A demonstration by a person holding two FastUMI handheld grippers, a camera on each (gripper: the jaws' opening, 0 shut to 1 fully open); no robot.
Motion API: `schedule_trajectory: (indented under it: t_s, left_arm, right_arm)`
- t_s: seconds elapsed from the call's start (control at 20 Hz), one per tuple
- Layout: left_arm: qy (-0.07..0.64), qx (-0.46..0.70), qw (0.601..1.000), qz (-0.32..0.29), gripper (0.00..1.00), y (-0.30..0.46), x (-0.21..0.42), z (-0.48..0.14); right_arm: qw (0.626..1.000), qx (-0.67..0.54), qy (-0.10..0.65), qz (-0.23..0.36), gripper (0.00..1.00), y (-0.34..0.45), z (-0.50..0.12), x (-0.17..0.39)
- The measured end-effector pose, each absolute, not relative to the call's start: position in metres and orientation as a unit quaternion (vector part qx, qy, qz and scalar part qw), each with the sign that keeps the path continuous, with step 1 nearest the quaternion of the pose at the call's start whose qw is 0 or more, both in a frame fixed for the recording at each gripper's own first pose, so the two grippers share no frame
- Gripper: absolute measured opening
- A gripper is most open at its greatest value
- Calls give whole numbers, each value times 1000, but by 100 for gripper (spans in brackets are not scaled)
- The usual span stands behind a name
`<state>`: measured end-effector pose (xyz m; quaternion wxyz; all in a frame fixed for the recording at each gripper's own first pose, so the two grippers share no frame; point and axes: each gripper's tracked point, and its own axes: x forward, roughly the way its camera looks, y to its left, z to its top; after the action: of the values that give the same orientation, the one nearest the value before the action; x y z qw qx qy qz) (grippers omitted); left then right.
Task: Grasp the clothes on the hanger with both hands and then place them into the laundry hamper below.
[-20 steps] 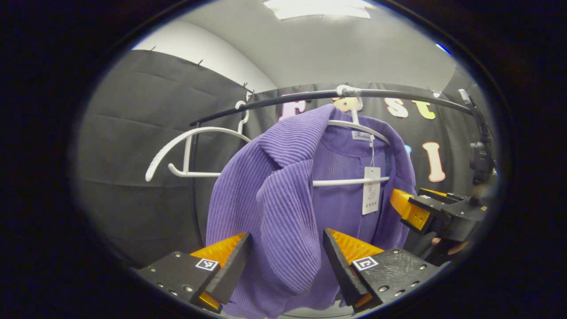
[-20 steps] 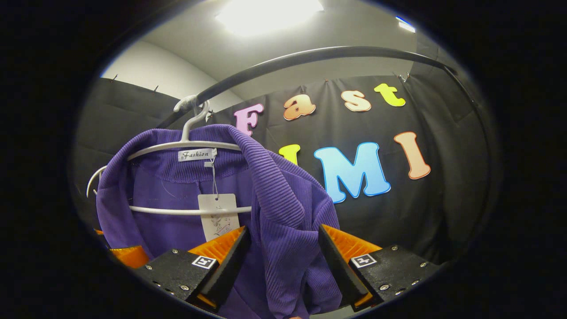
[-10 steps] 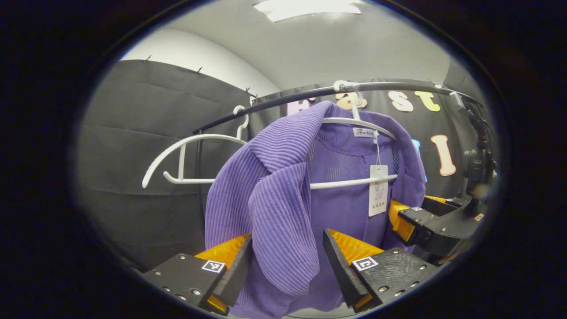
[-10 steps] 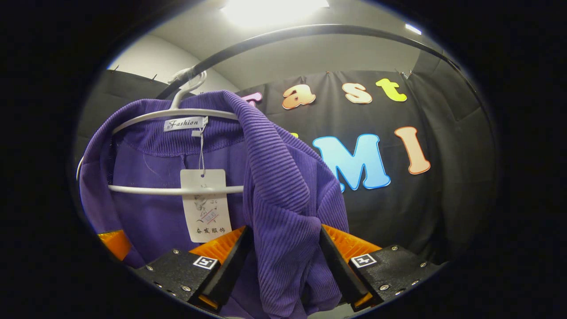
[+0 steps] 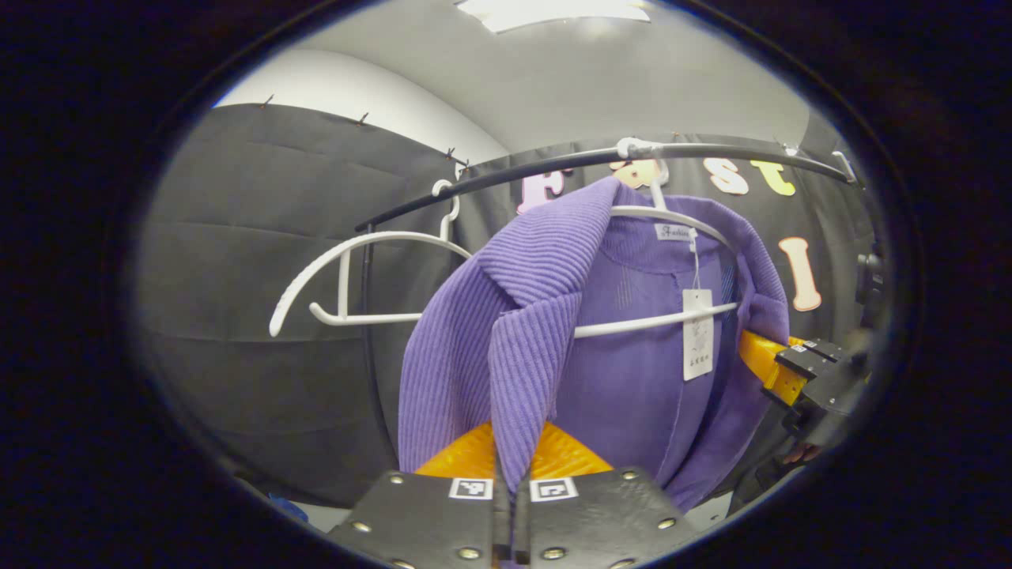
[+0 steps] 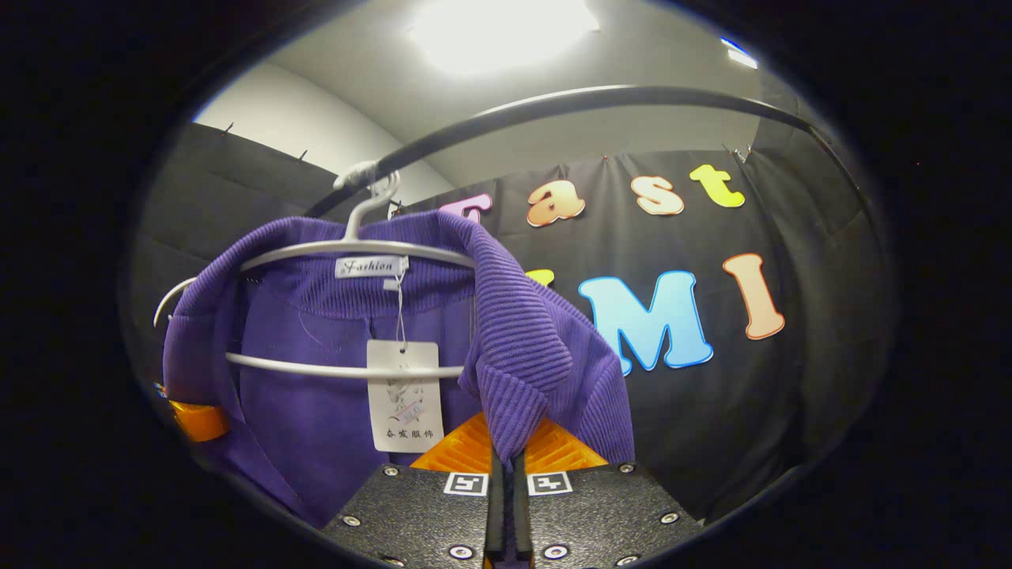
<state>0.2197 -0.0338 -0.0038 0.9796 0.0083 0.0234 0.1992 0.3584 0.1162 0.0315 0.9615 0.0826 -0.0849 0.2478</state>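
Note:
A purple ribbed cardigan [image 5: 624,371] [image 6: 316,395] hangs on a white hanger [image 5: 680,220] [image 6: 348,249] from the dark rail [image 5: 711,150] [image 6: 601,99]. In the left gripper view my left gripper [image 5: 511,466] is shut on the cardigan's front edge, the fabric pinched between both fingers. In the right gripper view my right gripper [image 6: 506,454] is shut on the other front edge the same way. The right gripper [image 5: 798,371] also shows at the cardigan's far side in the left gripper view. A paper tag [image 5: 699,333] [image 6: 405,395] dangles from the collar.
A second, bare white hanger [image 5: 356,276] hangs on the same rail to the left of the cardigan. The rack's dark upright post [image 5: 375,363] runs down behind it. Black cloth walls close the booth behind and to the sides.
Both grippers were open around the cardigan's front edges; both have now shut on the fabric. The cardigan still hangs on its hanger.

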Motion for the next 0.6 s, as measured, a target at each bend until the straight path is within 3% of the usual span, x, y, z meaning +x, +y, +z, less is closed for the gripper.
schedule_trajectory:
  t_s: [0.35, 0.4, 0.55, 0.6]
  left_arm:
    - [-18, 47, 982, 180, 6, -26, 188, 60]
    - [-23, 46, 982, 179, 0, -23, 183, 69]
    - [-39, 56, 981, 183, 6, -12, 172, 94]
    - [-45, 59, 980, 185, 3, -9, 170, 102]
  right_arm:
    - [962, 70, -156, 213, 4, 85, 90, 372]
    - [962, 61, -165, 209, 4, 82, 96, 375]
    - [960, 40, -190, 200, 4, 75, 112, 383]
    - [960, 34, -196, 197, 4, 73, 115, 386]
